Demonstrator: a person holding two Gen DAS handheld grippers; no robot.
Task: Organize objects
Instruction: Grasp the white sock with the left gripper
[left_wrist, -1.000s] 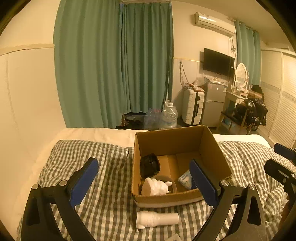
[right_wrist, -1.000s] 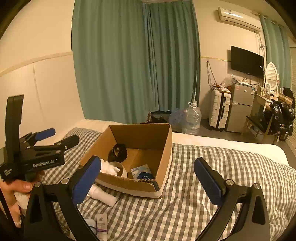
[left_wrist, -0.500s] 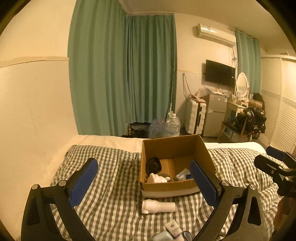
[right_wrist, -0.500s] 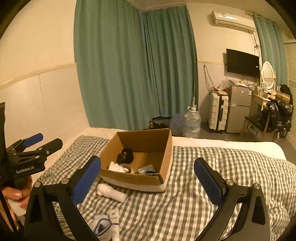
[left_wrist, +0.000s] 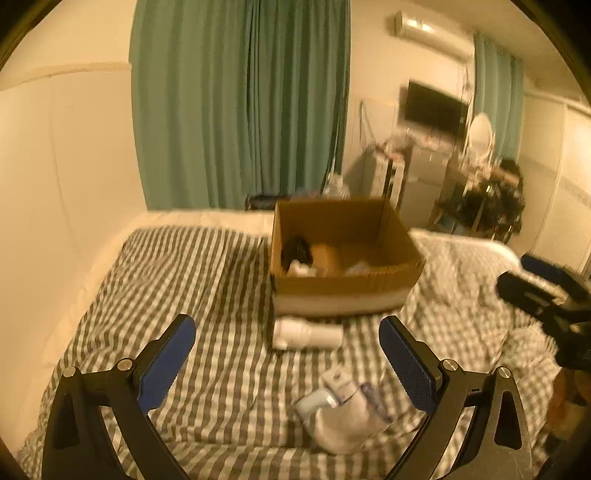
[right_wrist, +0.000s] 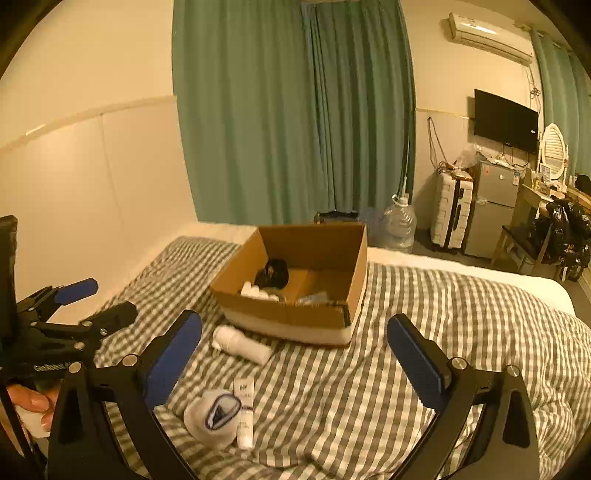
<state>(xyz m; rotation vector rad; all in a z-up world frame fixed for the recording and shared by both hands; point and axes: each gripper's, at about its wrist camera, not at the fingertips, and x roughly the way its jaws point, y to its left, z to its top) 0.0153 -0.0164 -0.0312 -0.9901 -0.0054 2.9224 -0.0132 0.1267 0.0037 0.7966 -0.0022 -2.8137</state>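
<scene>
Left gripper: jaws spread wide, nothing between them. Right gripper: jaws likewise spread and empty. Cardboard box: open-topped, on the checked bedcover, ahead of both jaw gaps; holds a black item, a white item and a pale packet, details blurred. White bottle: lying on its side just beside the box's near wall, ahead of the right jaws toward their left blade. White sock and small tube: touching one another, nearest the jaws, low between the right blades and close by the left gripper's right blade. Risks, as judged: soft bedding may let the bottle roll or sink when pinched; closing on the sock could drag the tube along; both grippers converging on the same pile could collide.
</scene>
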